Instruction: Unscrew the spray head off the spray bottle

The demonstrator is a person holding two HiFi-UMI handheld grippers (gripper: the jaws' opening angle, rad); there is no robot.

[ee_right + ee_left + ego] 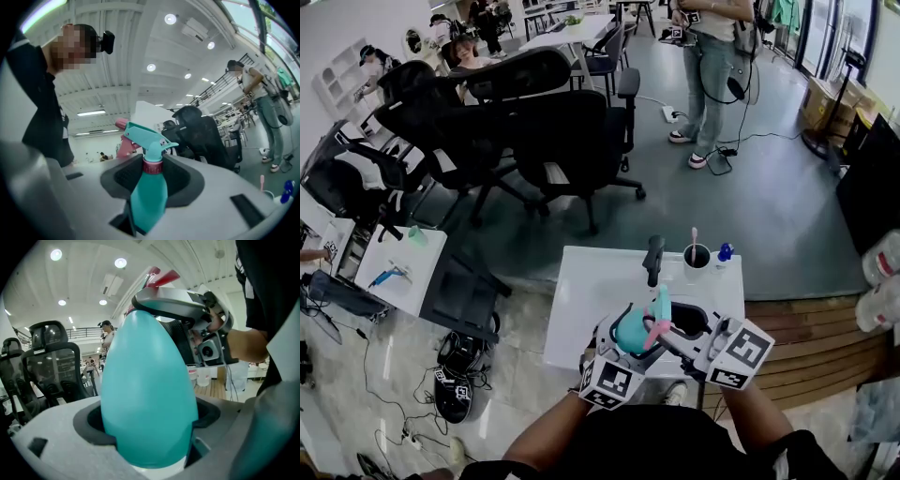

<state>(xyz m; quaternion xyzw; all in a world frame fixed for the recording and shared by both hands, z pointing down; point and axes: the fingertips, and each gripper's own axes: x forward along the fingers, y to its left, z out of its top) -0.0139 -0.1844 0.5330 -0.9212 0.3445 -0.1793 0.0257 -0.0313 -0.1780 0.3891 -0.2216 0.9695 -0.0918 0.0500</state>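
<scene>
Teal spray bottle (147, 394) fills the left gripper view; left gripper (147, 420) is clamped on its egg-shaped body, dark pads (89, 420) pressed to either side. Bottle's top points away from this gripper, toward the right gripper (152, 176), which meets it from the opposite side. Right gripper's pads (124, 176) are closed on the pink collar (152, 166) at the bottle neck. Spray head (150, 138) sits just past those jaws, seated on the collar, with the pink trigger (124, 143) to one side. Both grippers are held close in front of the person, bottle bridging them, above the near edge of the white bench (591, 291). Beyond the grippers on the bench stands a cup (697, 255). Further off are black office chairs (572, 141) and a standing person (712, 75).
</scene>
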